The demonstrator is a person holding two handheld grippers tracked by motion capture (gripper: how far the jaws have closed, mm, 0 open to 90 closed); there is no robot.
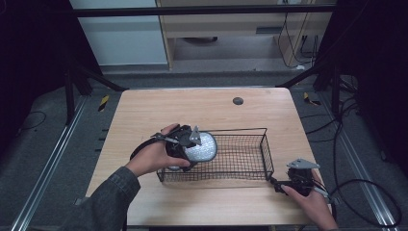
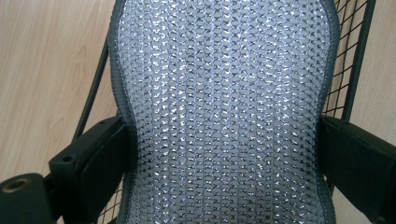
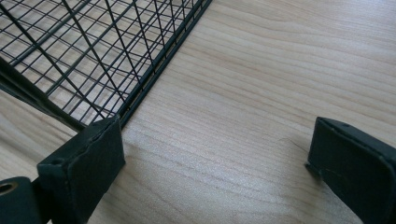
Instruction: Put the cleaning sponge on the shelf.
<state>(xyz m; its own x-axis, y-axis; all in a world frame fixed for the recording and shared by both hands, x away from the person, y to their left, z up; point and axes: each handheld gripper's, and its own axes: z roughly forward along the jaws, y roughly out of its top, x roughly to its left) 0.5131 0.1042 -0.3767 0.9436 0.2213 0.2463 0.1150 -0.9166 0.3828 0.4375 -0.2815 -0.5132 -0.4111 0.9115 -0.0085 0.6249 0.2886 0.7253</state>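
A silvery woven pad (image 1: 203, 147) with a dark grey edge hangs over the left end of a black wire basket (image 1: 240, 130) on the wooden table (image 1: 192, 106). My left gripper (image 1: 194, 148) is shut on it. In the left gripper view the pad (image 2: 224, 93) sits pinched at its narrow waist between both jaws, and the basket wire (image 2: 355, 60) runs behind it. My right gripper (image 1: 276, 184) rests by the basket's near right corner. It stands open (image 3: 215, 158) with bare wood between its jaws, its left jaw touching the basket's bottom edge (image 3: 140, 88).
A small black round disc (image 1: 237, 100) lies near the table's far edge. Black frame struts (image 1: 96, 77) stand past the far corners. Cables (image 1: 361, 192) trail on the floor at the right.
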